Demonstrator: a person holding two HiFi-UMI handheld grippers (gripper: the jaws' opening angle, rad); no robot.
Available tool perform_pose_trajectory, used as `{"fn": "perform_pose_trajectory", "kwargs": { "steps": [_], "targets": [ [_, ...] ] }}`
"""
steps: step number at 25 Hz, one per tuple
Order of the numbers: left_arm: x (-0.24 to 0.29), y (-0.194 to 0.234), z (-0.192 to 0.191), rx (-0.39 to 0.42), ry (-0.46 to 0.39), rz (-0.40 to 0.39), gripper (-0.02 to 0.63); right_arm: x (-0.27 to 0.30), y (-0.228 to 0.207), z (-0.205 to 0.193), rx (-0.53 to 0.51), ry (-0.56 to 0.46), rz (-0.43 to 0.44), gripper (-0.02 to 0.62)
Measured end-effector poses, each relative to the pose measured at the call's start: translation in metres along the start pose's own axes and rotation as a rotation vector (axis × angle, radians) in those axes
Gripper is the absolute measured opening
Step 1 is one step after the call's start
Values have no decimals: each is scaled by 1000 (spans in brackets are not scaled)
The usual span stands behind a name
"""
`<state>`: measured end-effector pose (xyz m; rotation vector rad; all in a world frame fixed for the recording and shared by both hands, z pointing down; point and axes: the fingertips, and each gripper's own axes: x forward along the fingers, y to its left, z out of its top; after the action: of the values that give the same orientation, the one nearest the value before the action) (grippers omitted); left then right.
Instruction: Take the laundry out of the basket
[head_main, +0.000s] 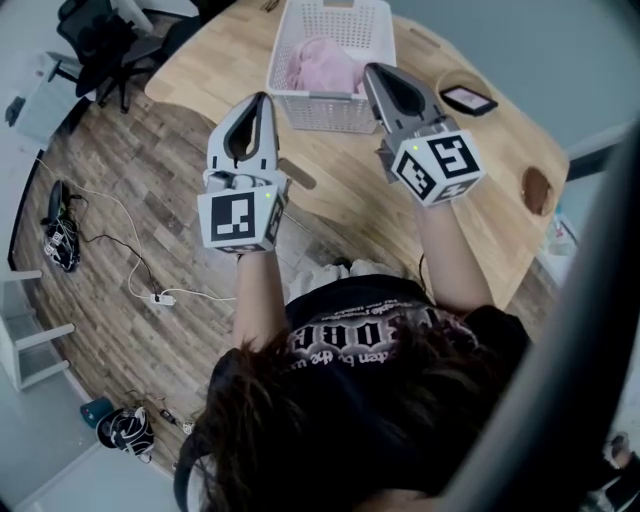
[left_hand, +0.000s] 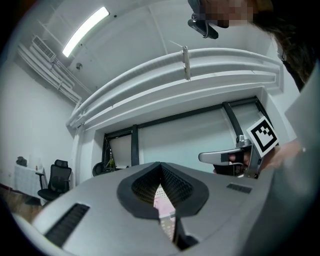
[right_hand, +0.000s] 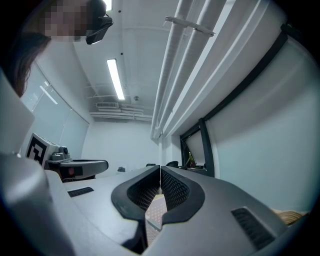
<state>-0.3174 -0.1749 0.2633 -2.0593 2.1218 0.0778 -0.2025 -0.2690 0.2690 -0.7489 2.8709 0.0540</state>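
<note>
A white mesh basket (head_main: 330, 110) stands on the far part of the wooden table (head_main: 470, 200), with pink laundry (head_main: 325, 65) bunched inside it. My left gripper (head_main: 265, 98) is held up in front of the basket's near left corner, jaws shut and empty. My right gripper (head_main: 372, 69) hovers at the basket's near right corner, also shut with nothing in it. In the left gripper view the jaws (left_hand: 161, 164) meet, and a sliver of pink laundry (left_hand: 163, 201) shows beneath them. In the right gripper view the jaws (right_hand: 160, 168) touch at the tips above the basket mesh (right_hand: 156, 212).
A dark phone-like object (head_main: 468, 99) lies on the table right of the basket, and a brown patch (head_main: 537, 190) sits near the right edge. A black office chair (head_main: 100, 40) stands far left. Cables and a power strip (head_main: 160, 298) lie on the wood floor.
</note>
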Motion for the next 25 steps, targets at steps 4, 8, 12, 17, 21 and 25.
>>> {"fn": "perform_pose_trajectory", "kwargs": {
  "steps": [4,8,12,17,21,25],
  "targets": [
    [12,9,-9,9,2,-3,2,19,-9,-3,5,-10,3,29],
    [26,22,-17,2,-2,-4,2,38,-13,-14,4,1,6,29],
    [48,37,-23,-7,-5,-33,2,63,-23,-16,-5,1,-16,29],
    [77,58,-30,-19,-24,-96,2,95,-37,-18,-19,1,-56,29],
    [100,79,-36,-25,-17,-134,2,122,-44,-24,-24,13,-63,29],
    [121,92,-40,-39,-13,-173,2,145,-45,-40,-48,54,-34,31]
  ]
}}
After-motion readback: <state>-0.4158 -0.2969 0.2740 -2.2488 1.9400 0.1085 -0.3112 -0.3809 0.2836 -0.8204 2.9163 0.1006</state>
